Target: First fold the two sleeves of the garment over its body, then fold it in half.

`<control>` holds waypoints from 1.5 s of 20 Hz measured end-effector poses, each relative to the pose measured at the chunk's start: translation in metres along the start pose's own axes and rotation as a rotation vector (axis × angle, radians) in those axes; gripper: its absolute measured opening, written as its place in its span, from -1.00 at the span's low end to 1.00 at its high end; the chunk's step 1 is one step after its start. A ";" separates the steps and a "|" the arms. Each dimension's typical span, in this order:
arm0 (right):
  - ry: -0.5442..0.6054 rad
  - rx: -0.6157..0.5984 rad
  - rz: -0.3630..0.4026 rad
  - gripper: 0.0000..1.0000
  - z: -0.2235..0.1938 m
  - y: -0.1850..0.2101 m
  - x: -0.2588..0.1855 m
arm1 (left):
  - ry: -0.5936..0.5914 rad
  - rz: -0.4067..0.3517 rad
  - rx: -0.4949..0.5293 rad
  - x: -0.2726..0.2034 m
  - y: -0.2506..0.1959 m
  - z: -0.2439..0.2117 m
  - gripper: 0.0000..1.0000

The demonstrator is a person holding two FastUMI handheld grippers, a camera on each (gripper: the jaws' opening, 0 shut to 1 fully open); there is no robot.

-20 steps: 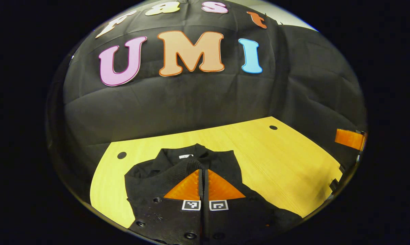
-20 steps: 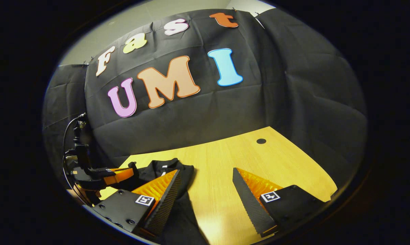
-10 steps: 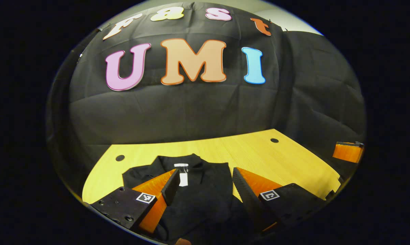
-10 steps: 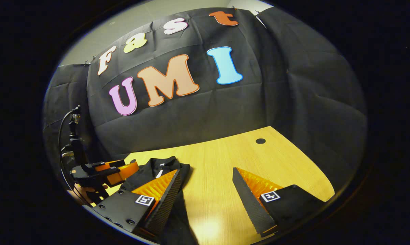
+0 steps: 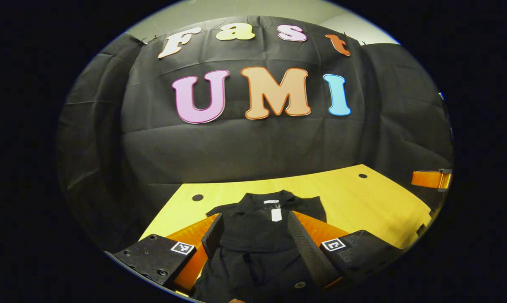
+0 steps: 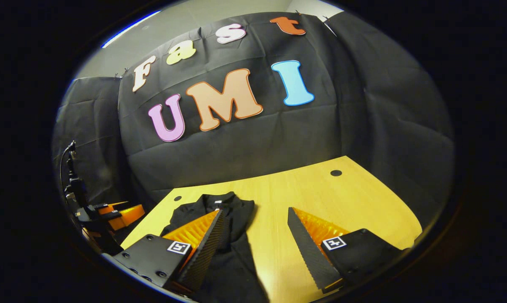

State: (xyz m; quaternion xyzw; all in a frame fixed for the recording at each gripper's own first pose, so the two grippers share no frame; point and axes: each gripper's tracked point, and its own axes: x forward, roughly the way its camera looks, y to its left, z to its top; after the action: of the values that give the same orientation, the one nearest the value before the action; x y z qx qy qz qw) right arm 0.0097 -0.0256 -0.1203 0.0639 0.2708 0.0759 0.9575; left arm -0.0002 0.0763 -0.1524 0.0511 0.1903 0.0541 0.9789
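The black garment (image 5: pixel 264 227) lay flat on the yellow table (image 5: pixel 362 202), collar toward the booth wall with a white tag (image 5: pixel 276 214) at the neck, both sleeves lying over its body. In the left gripper view, the left gripper (image 5: pixel 253 235) hung above the garment with its fingers spread apart, grasping nothing, the shirt's upper body between them. In the right gripper view, the right gripper (image 6: pixel 255 240) was likewise released, fingers wide over the garment's right edge and bare table, while the left gripper appeared at the far left edge, off the table.
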 end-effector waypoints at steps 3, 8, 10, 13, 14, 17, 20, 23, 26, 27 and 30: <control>0.028 -0.030 0.004 0.95 -0.023 0.020 -0.010 | 0.018 0.037 -0.017 -0.027 0.029 -0.021 0.87; 0.065 -0.050 -0.001 0.96 -0.059 0.039 -0.026 | 0.068 0.062 -0.030 -0.061 0.059 -0.058 0.88; 0.087 -0.060 -0.013 0.96 -0.072 0.042 -0.030 | 0.093 0.065 -0.036 -0.072 0.066 -0.075 0.87; 0.115 -0.070 -0.037 0.95 -0.094 0.036 -0.039 | 0.137 0.069 -0.037 -0.084 0.072 -0.104 0.88; 0.127 -0.075 -0.046 0.96 -0.101 0.035 -0.040 | 0.148 0.070 -0.040 -0.087 0.074 -0.113 0.88; 0.168 -0.090 -0.072 0.96 -0.124 0.027 -0.044 | 0.201 0.074 -0.053 -0.095 0.078 -0.143 0.88; 0.211 -0.101 -0.095 0.95 -0.148 0.021 -0.046 | 0.244 0.080 -0.053 -0.103 0.082 -0.169 0.88; 0.255 -0.115 -0.112 0.96 -0.170 0.015 -0.047 | 0.294 0.083 -0.049 -0.109 0.085 -0.196 0.88; 0.304 -0.131 -0.127 0.96 -0.196 0.009 -0.052 | 0.358 0.087 -0.057 -0.119 0.086 -0.224 0.89; 0.324 -0.135 -0.133 0.96 -0.205 0.007 -0.052 | 0.383 0.087 -0.059 -0.122 0.087 -0.234 0.89; 0.385 -0.149 -0.160 0.97 -0.231 -0.004 -0.054 | 0.432 0.085 -0.080 -0.130 0.087 -0.259 0.90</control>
State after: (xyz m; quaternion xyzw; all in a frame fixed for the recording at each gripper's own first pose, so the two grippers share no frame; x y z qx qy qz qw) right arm -0.1576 -0.0203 -0.2882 -0.0443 0.4466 0.0302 0.8931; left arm -0.2253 0.1662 -0.3328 0.0073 0.3911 0.1128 0.9134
